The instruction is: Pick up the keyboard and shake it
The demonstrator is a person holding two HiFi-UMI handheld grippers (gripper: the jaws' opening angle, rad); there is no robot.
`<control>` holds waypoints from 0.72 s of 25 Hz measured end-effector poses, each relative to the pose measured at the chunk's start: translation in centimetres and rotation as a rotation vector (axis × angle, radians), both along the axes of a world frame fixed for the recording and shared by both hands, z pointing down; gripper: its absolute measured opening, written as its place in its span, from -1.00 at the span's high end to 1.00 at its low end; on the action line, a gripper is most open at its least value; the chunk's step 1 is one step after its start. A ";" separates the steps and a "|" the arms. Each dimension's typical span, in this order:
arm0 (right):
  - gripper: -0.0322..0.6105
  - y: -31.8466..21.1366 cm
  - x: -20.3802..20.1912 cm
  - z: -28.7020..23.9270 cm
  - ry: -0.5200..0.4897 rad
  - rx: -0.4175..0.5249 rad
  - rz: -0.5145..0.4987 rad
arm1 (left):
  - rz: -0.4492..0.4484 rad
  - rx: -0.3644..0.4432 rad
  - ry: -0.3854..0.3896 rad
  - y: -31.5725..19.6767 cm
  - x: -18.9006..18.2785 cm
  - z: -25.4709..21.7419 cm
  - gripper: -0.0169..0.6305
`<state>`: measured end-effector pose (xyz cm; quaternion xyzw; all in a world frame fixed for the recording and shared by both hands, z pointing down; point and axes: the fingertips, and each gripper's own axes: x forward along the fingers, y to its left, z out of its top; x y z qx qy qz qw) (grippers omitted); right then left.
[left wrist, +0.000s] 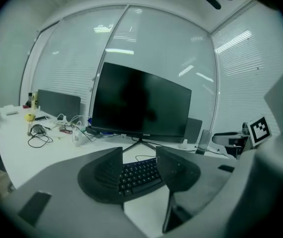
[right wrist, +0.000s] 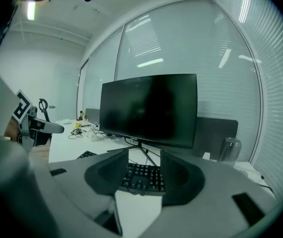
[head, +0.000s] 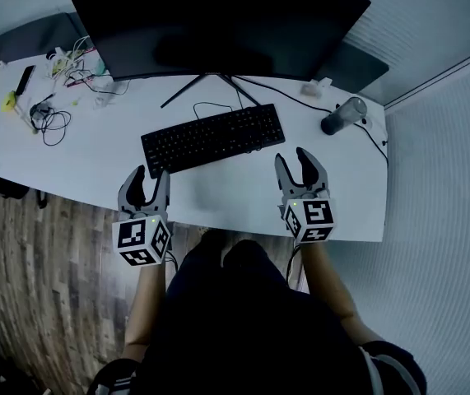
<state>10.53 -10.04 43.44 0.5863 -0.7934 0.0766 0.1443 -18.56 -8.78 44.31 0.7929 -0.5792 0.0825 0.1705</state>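
At the worktop's (head: 218,194) front edge, left gripper (head: 150,179) and right gripper (head: 294,161) hover, jaws parted, empty; keyboard (head: 213,137) untouched. Grasp, lift, shake outstanding.

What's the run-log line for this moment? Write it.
phase: pre-grasp | left gripper: open, empty | right gripper: open, empty | keyboard: flat on desk, untouched, ahead of both
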 end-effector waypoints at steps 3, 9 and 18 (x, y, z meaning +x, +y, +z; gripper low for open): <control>0.31 -1.3 0.2 1.3 0.006 -0.040 0.002 | -0.002 -0.051 0.009 -1.4 -0.3 1.7 0.35; 0.30 -4.1 0.6 4.1 0.016 -0.108 -0.020 | -0.015 -0.131 0.003 -3.2 -0.4 4.4 0.30; 0.24 -8.8 2.0 8.8 0.050 -0.249 -0.078 | -0.053 -0.302 -0.016 -5.4 -1.7 9.6 0.17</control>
